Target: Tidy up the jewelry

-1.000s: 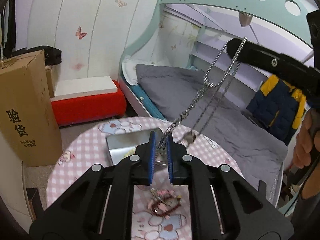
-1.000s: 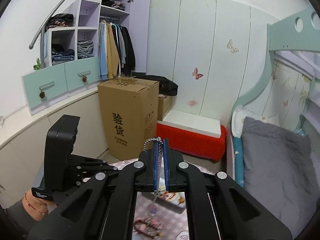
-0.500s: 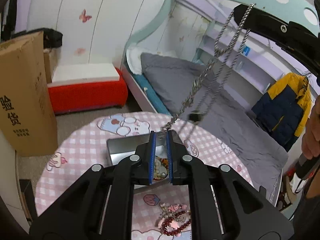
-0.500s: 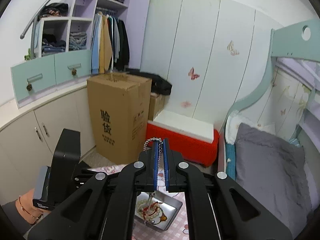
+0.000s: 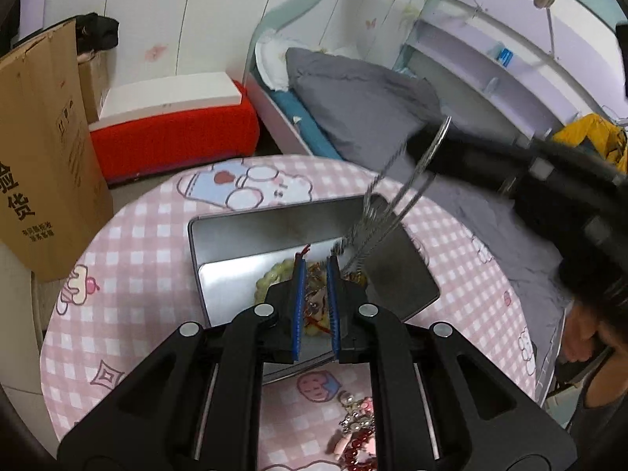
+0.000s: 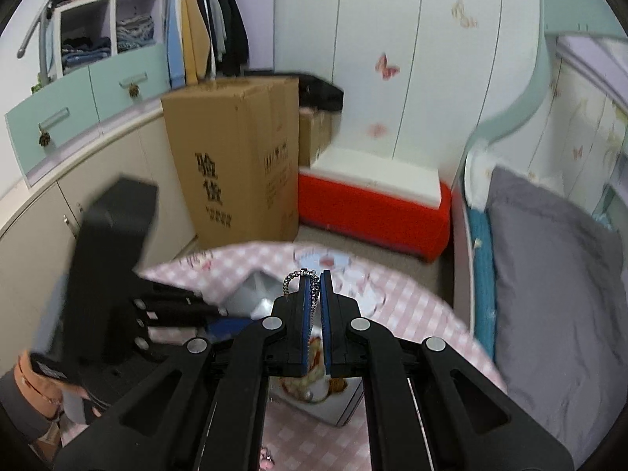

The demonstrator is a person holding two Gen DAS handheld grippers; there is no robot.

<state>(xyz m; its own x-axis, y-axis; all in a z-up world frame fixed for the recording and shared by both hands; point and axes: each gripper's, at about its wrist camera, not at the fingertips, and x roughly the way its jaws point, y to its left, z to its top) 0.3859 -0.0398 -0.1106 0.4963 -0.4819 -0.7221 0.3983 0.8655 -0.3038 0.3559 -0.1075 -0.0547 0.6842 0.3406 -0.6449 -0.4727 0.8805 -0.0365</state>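
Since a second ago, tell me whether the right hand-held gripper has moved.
Yes. The right hand-held gripper, shut on the silver chain, has come down: the cardboard box now sits higher in its view, with the metal tray under its tips.

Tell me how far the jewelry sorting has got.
Done: some pieces, pale beads among them, already lie in the metal tin. In hand: a silver chain hangs from the shut right gripper toward the tin, its lower end at the left gripper over the tin; whether the left grips it is unclear. Left: the red bead piece lies on the pink tablecloth.
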